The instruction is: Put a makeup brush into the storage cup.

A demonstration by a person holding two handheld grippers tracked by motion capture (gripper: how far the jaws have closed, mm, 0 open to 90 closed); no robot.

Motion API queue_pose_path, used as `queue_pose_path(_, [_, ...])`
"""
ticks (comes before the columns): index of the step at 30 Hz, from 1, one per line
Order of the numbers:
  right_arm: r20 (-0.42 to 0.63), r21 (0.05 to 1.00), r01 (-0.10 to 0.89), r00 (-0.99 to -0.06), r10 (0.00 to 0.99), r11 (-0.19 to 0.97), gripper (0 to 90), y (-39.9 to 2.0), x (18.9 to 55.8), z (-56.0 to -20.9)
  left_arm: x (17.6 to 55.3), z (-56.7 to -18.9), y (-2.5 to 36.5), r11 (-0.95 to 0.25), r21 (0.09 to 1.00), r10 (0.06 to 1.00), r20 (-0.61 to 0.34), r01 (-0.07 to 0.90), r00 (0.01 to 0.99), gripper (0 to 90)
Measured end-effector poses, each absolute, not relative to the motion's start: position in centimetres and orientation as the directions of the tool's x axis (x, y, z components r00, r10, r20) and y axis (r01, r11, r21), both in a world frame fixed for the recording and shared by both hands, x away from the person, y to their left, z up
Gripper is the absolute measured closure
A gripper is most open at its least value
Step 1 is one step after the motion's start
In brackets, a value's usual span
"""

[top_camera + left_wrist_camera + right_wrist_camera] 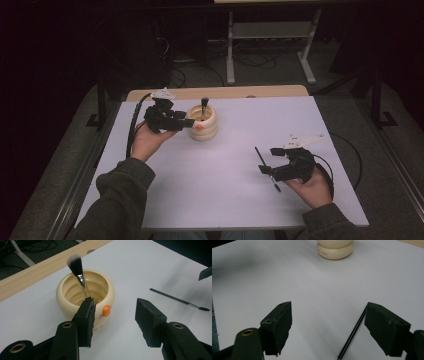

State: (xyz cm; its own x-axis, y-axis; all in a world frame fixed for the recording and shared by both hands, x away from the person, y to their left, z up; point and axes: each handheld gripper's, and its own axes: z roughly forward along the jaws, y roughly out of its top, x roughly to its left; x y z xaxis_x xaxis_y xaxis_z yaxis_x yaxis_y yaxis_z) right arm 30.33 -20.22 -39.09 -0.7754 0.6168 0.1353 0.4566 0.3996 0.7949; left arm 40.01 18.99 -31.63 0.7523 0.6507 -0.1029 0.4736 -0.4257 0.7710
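White surface [225, 190] carries a cream ribbed pot [202, 125] with a makeup brush [204, 106] standing inside; the left gripper view shows its white-tipped bristles. Left claw [113, 317] is spread just beside the pot, gripping nothing. Right claw [328, 327] is spread, thin black brush [352, 333] lying beside one jaw, its lower end cut off.

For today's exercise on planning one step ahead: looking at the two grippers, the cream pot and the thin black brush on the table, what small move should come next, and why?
Probably shift the right gripper sideways so its open jaws straddle the thin black brush, then close. The brush lies flat beside one jaw, not between them, while the fluffy brush already stands in the cream pot.
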Motion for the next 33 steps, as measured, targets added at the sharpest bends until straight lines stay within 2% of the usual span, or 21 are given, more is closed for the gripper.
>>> queue_pose_path(10, [0.130, 0.789, 0.462, -0.770, 0.625, 0.404, 21.1, -20.1, 30.3, -39.0, 38.4, -31.7, 19.5, -0.442, 0.776, 0.642, -0.076, 0.449, 0.763, 44.8])
queue_pose_path(33, [0.126, 0.766, 0.488, -0.754, 0.645, 0.420, 21.4, -20.1, 30.5, -39.0, 35.0, -33.1, 20.0, -0.428, 0.794, 0.628, -0.082, 0.431, 0.774, 36.2])
